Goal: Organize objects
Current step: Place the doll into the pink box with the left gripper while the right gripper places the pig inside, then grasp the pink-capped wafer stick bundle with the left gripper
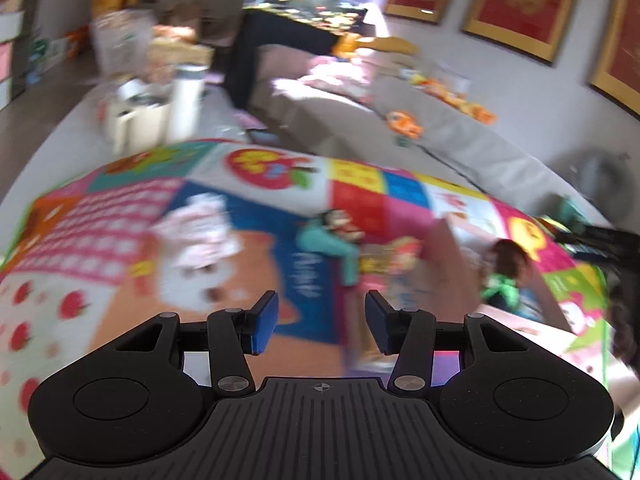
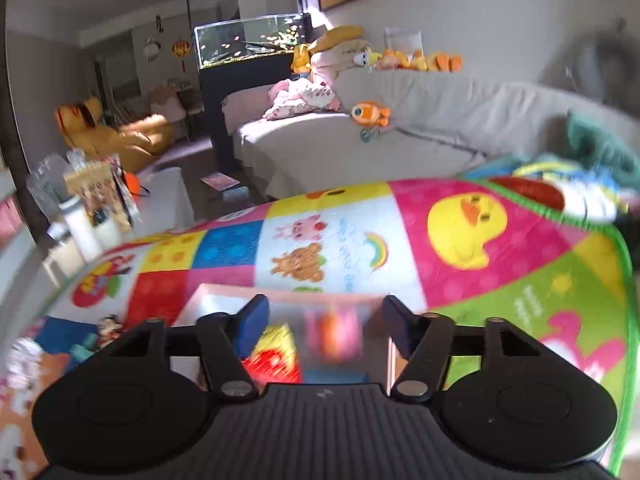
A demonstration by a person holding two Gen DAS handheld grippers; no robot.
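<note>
Blue pads, left gripper (image 1: 322,320): jaws stand apart, nothing between them, hanging over the mat.
Right gripper (image 2: 322,326): jaws parted and empty too; a blurred pink-and-orange toy (image 2: 334,330) shows in the gap below, not pinched by either pad.
Box (image 2: 224,300): pale, pinkish rim, open top, sitting on the mat right under the right gripper; a red-and-yellow toy (image 2: 274,356) lies inside by the left finger.
Same box, left view (image 1: 448,264): off to the right of the left gripper, and a small figure with dark hair and a green top (image 1: 506,276) is at its far side, too smeared to say whether in or beside it.
Teal figure (image 1: 332,242): lies on the mat just ahead of the left gripper, a dark-topped head at one end.
White-and-pink bundle (image 1: 198,232): soft-looking, on the mat to the left, blurred.
Play mat (image 2: 460,248): bright patchwork, yellow duck, bear, rainbow.
Sofa (image 2: 420,136): grey, beyond the mat, orange fish plush (image 2: 370,114) on it.
</note>
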